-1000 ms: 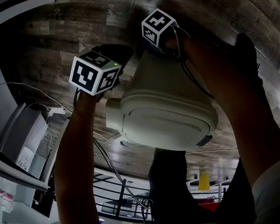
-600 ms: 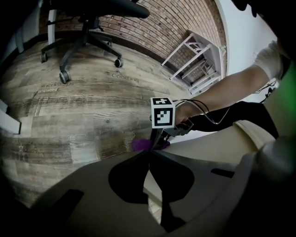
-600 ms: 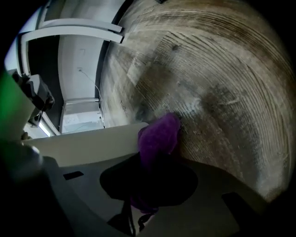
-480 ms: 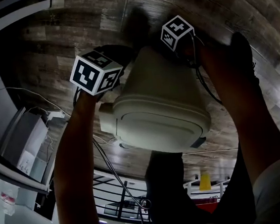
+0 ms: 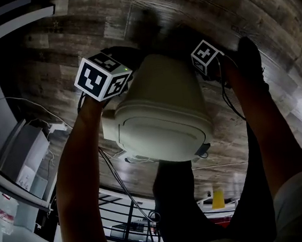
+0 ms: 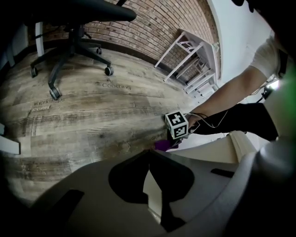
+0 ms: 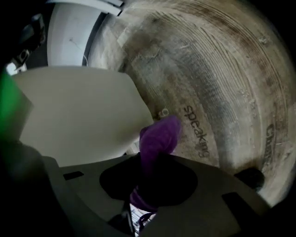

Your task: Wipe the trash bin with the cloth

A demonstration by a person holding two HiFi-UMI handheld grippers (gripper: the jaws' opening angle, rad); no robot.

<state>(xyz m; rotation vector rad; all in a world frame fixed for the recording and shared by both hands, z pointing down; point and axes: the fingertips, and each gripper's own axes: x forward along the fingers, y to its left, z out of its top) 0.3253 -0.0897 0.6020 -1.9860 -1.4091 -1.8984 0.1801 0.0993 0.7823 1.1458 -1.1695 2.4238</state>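
L gripper (image 6: 149, 157): jaws clamped on trash bin (image 5: 161, 111) wall; bin tilted over wood floor (image 5: 225, 8). R gripper (image 7: 148, 162): jaws clenched on purple cloth (image 7: 159, 136), just beside bin's side.

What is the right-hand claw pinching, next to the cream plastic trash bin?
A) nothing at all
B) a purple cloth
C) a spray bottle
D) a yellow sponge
B: the right gripper view shows a purple cloth clamped in the right claw, beside the cream plastic trash bin.
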